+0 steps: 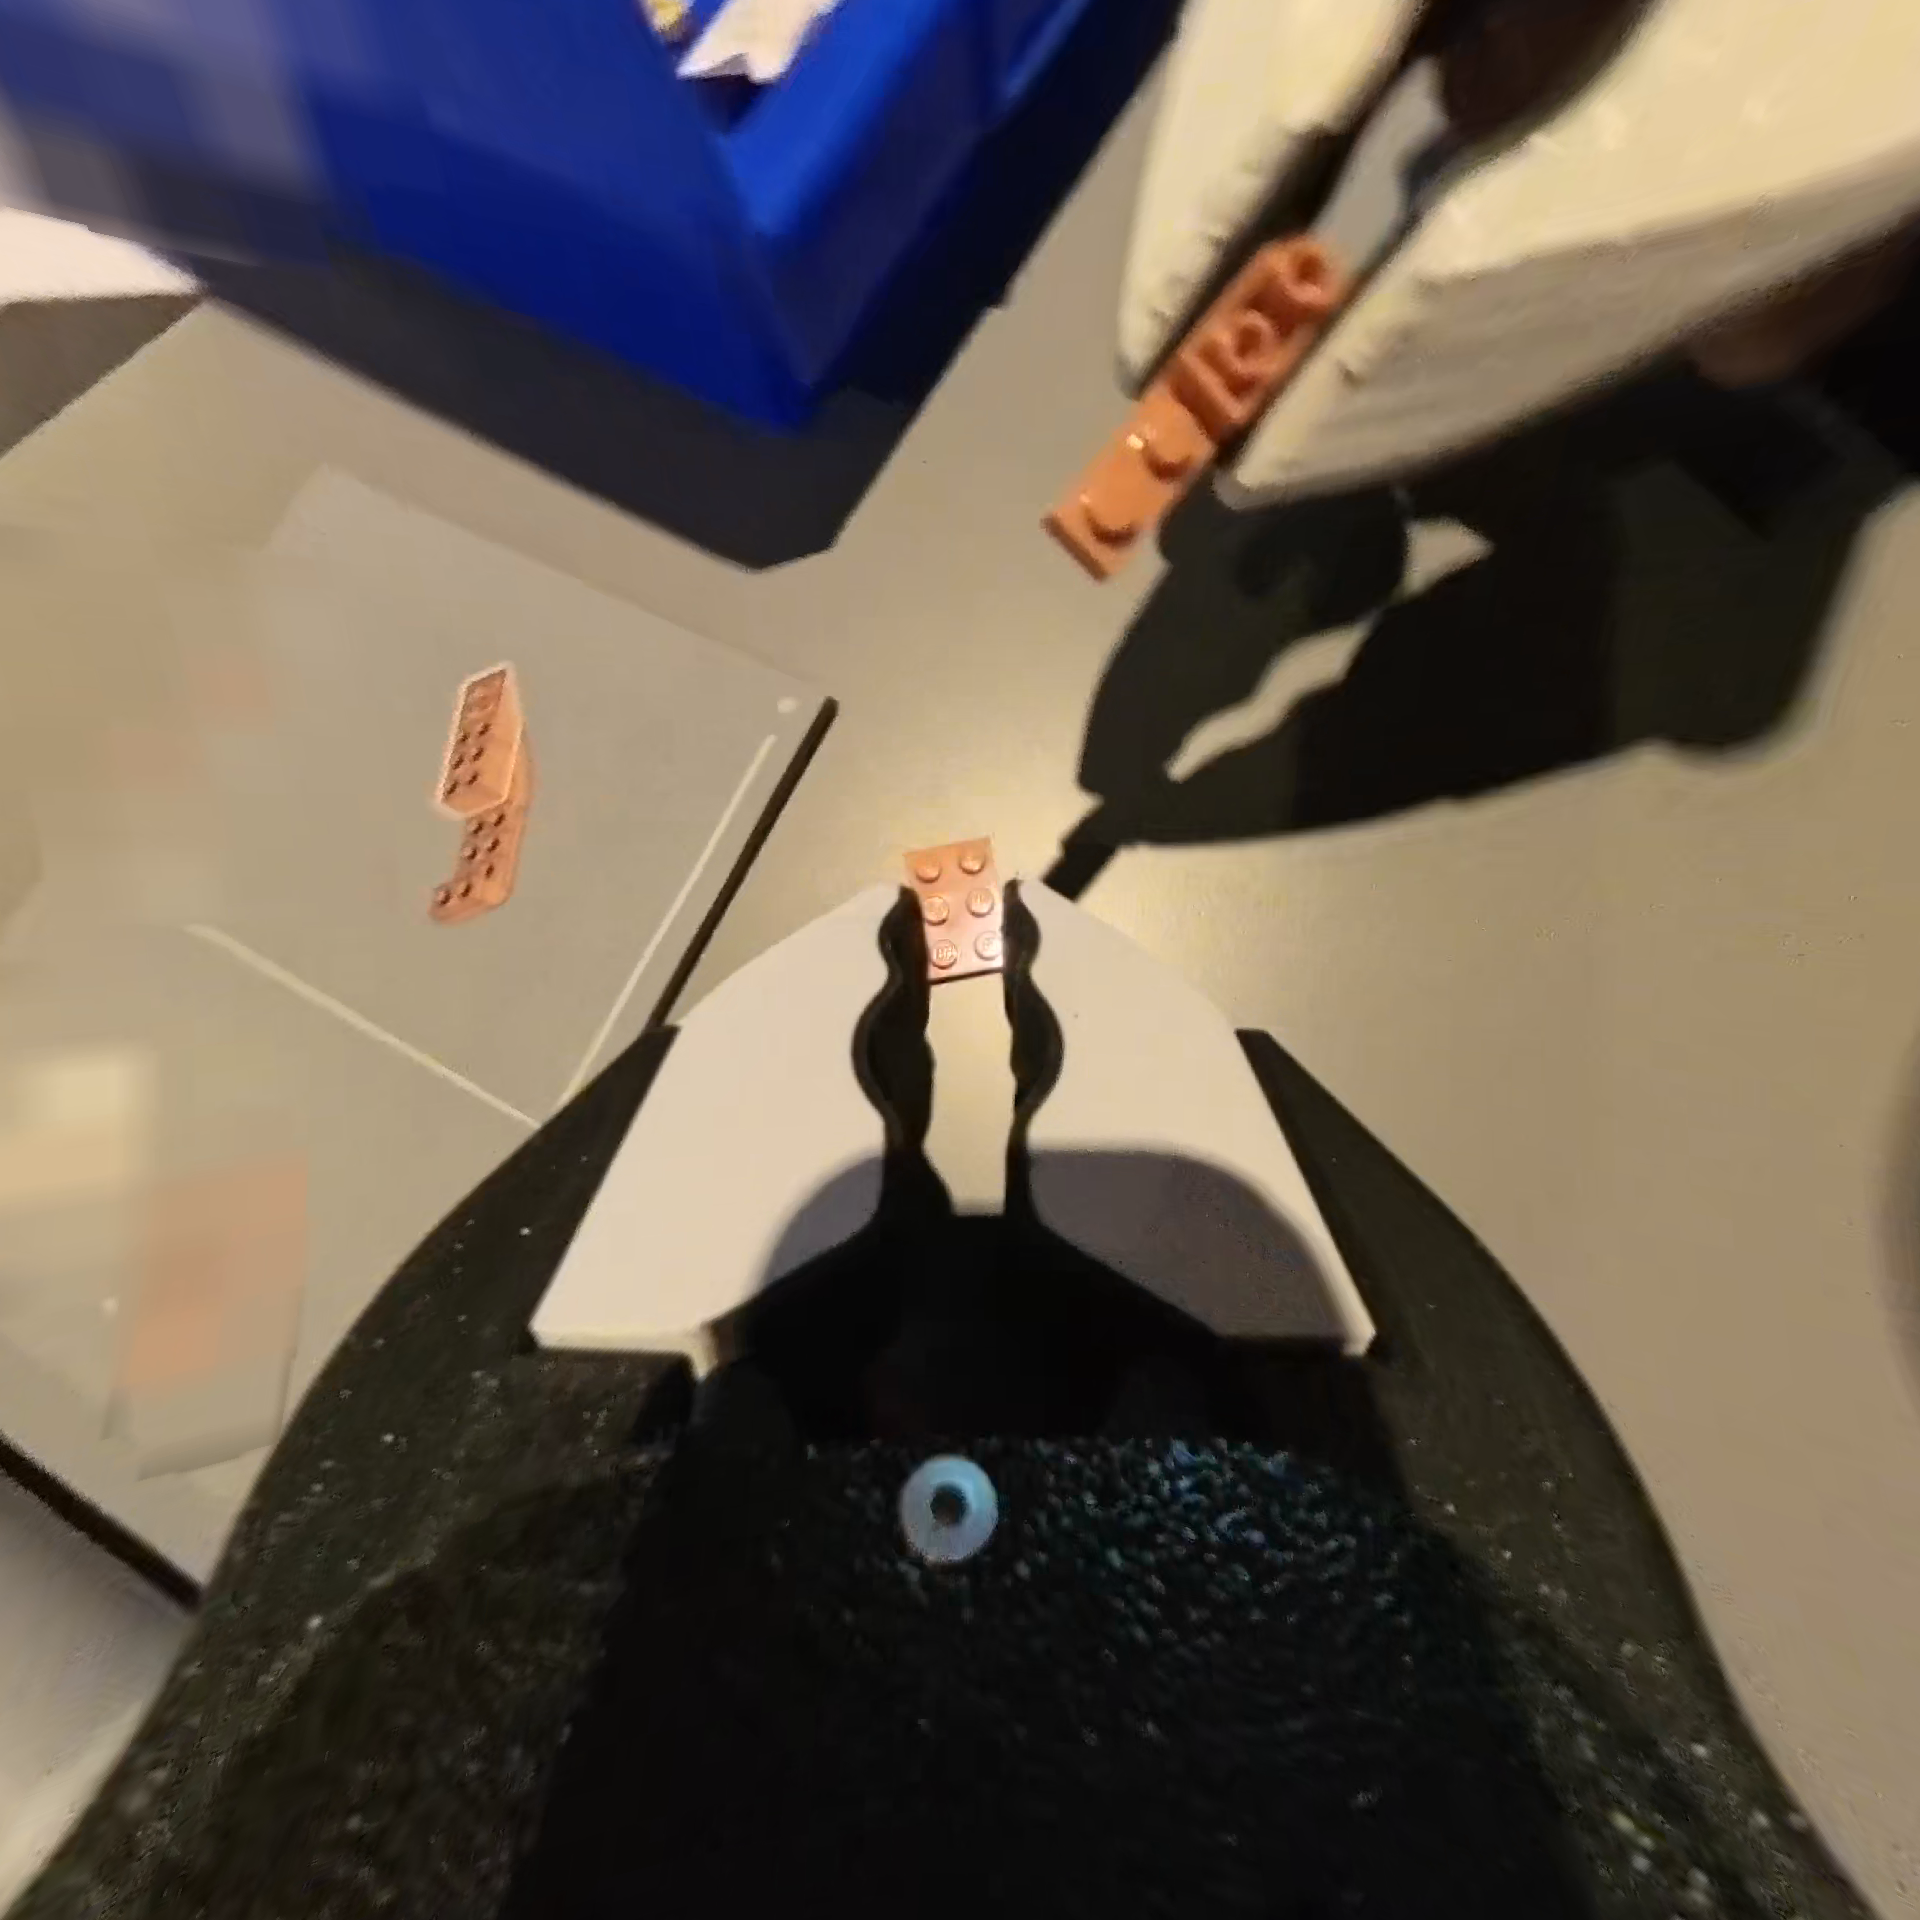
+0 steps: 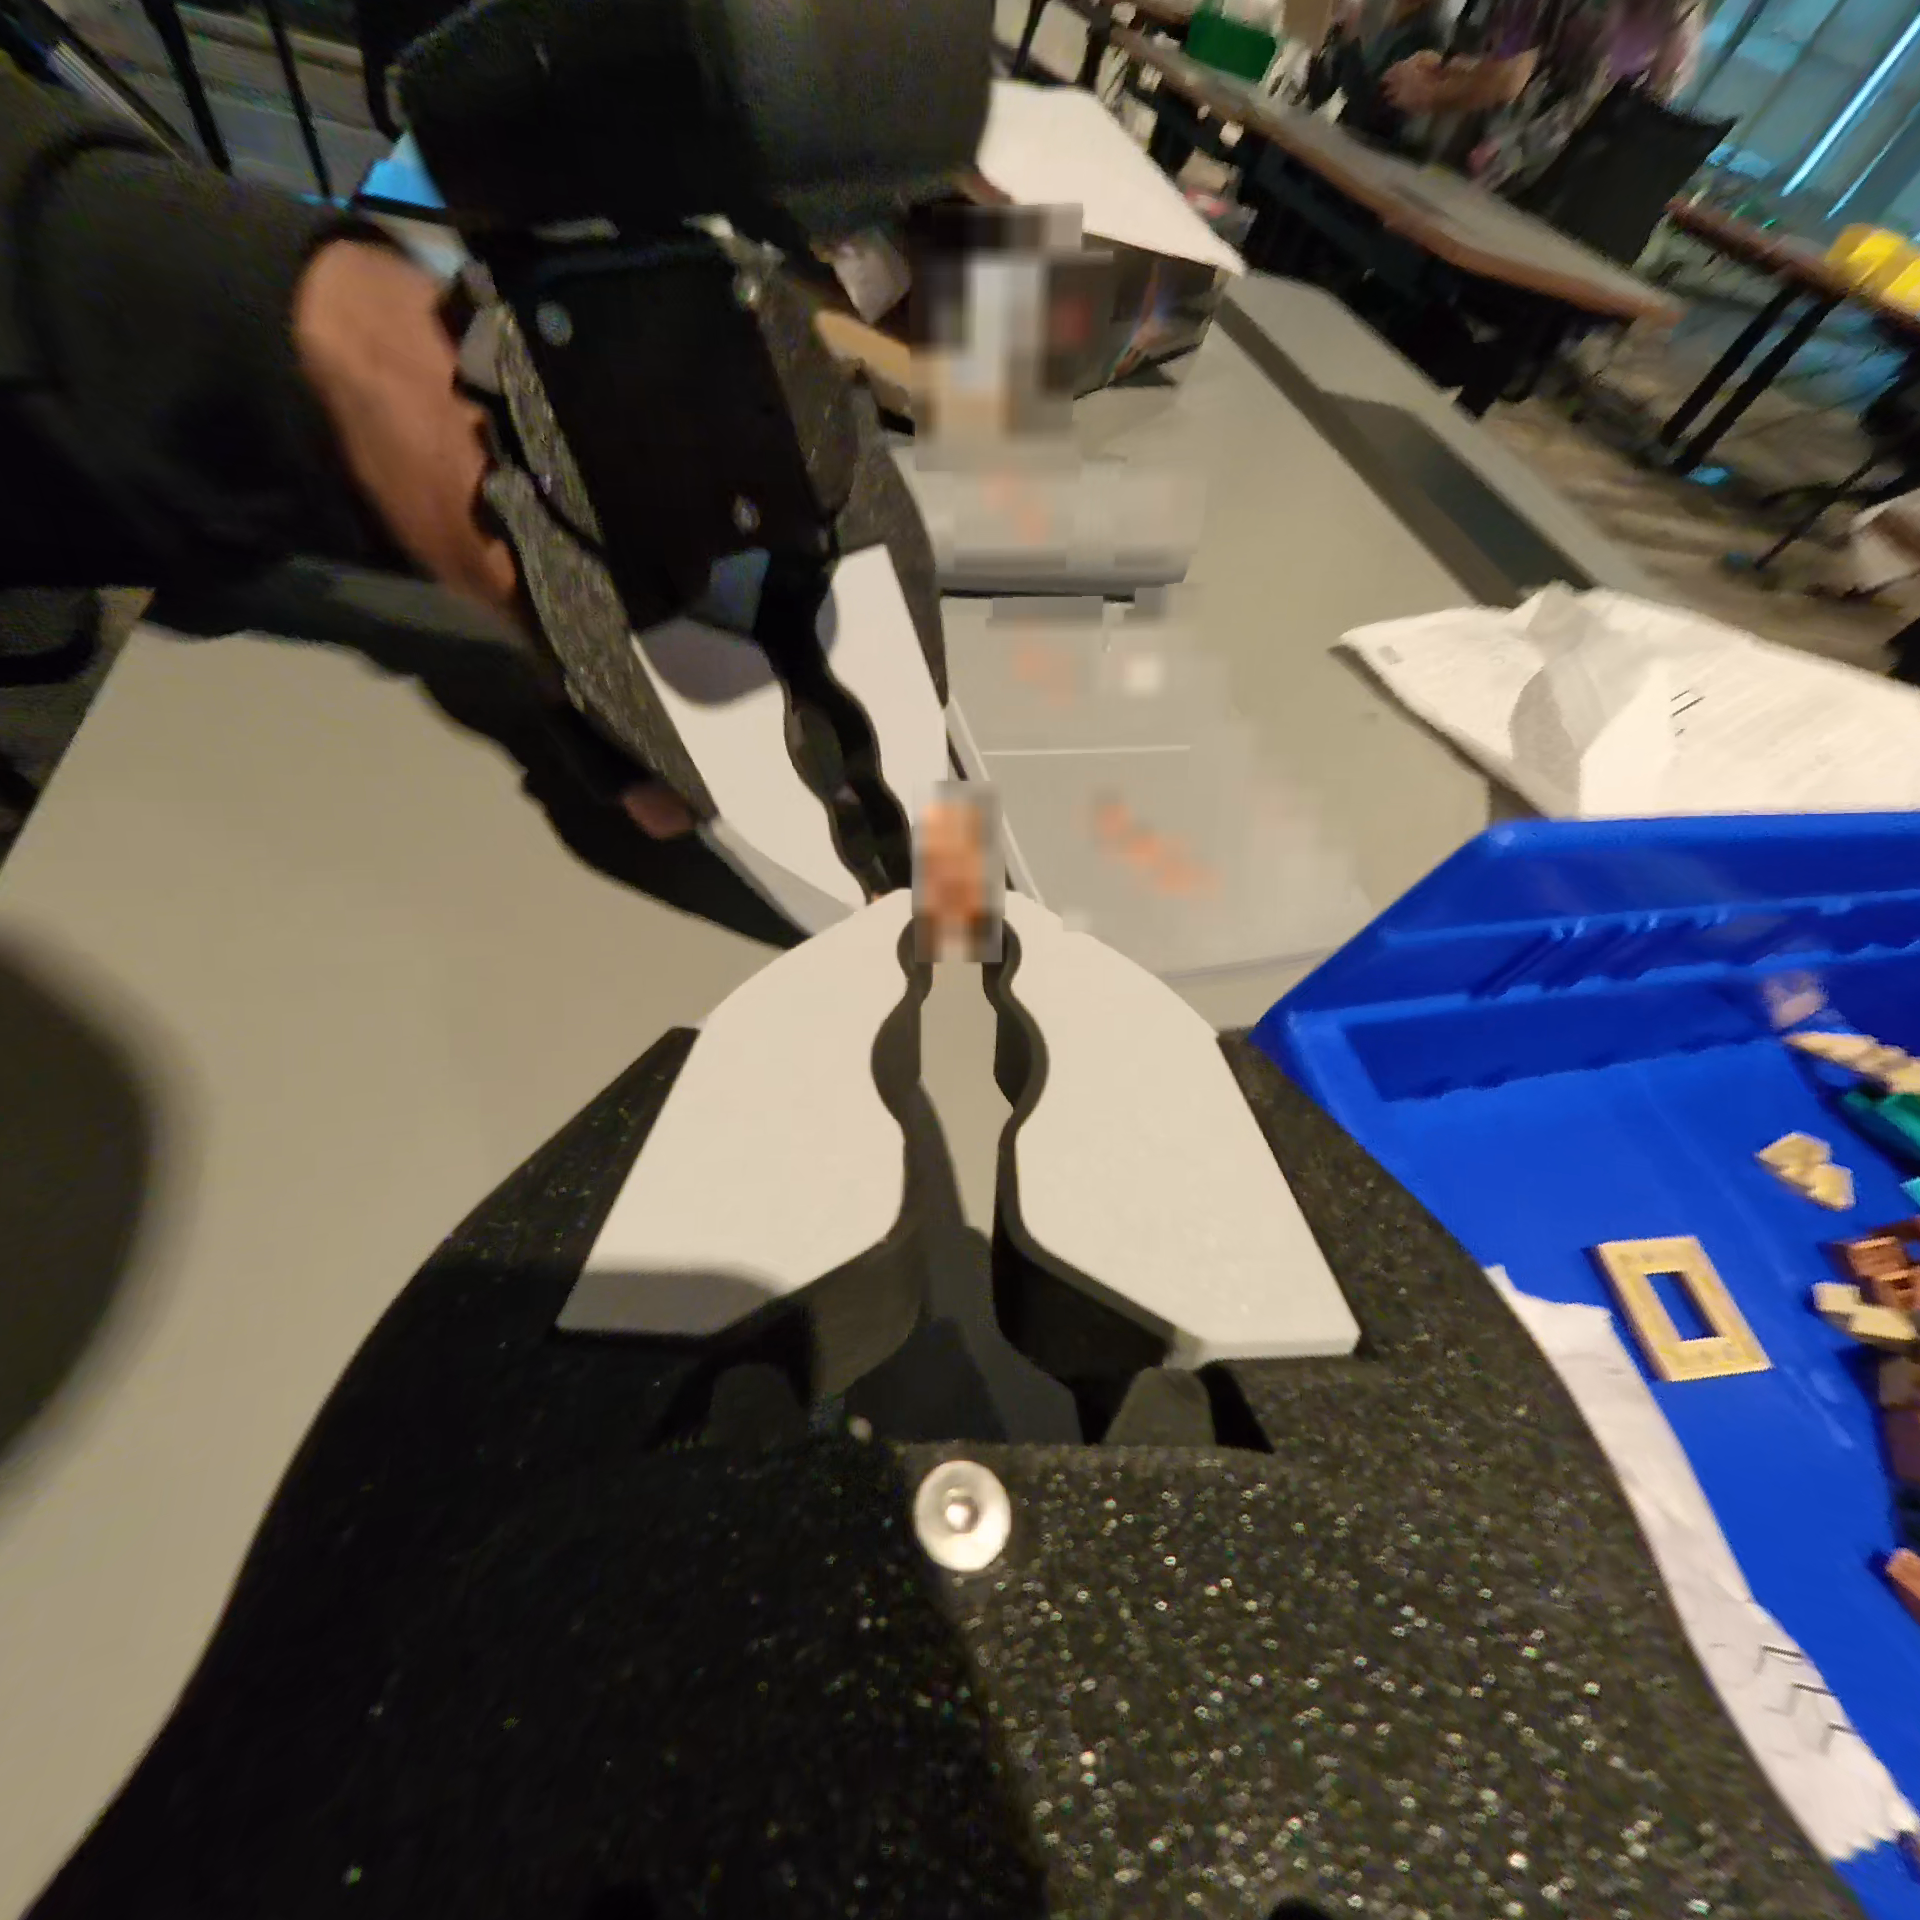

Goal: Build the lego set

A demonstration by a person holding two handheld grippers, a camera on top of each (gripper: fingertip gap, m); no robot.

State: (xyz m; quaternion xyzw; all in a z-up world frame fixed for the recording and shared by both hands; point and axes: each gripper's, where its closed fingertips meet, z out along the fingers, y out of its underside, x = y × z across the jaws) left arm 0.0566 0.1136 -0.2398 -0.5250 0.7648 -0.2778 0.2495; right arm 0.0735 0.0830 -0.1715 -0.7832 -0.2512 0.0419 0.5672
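Observation:
My left gripper [image 1: 958,902] is shut on a small copper-brown lego plate [image 1: 956,920], studs up, held just above the grey table. My right gripper [image 1: 1262,343] enters the left wrist view from the upper right, shut on a longer copper-brown plate [image 1: 1195,416] that sticks out toward my left gripper. In the right wrist view my right gripper [image 2: 956,914] holds that plate [image 2: 954,883] at its fingertips under a mosaic patch. The left gripper [image 2: 862,831] and the hand holding it are just beyond, to the left.
An open instruction booklet [image 1: 364,831] lies on the table [image 1: 1455,1039] at left, with pictures of brown plates. A blue bin [image 2: 1621,1091] with several loose lego pieces stands at right beside a white paper sheet [image 2: 1662,707]. Other tables and people are in the background. Left tips to right tips: about 8 centimeters.

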